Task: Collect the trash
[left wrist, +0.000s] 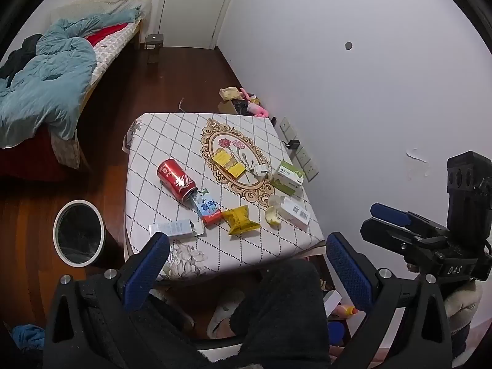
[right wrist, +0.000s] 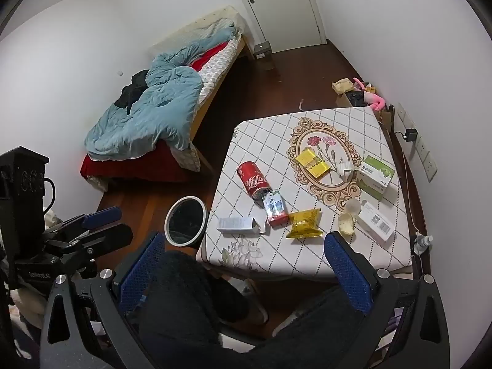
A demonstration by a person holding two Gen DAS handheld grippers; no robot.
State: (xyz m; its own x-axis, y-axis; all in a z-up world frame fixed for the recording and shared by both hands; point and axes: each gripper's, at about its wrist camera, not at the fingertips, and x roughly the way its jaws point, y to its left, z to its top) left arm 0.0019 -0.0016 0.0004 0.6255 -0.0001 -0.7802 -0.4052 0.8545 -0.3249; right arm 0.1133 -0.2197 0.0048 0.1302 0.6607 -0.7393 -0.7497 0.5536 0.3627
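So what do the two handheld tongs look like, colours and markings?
Both tongs are black frames with silver bolts and blue textured pads. The left tongs show in their own view; the right tongs likewise. A black camera block tops each, and the right's body carries white lettering.

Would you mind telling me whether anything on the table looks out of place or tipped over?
Yes: the red can lies on its side, its open end against a small carton. A white box beside them lies with its flap open.
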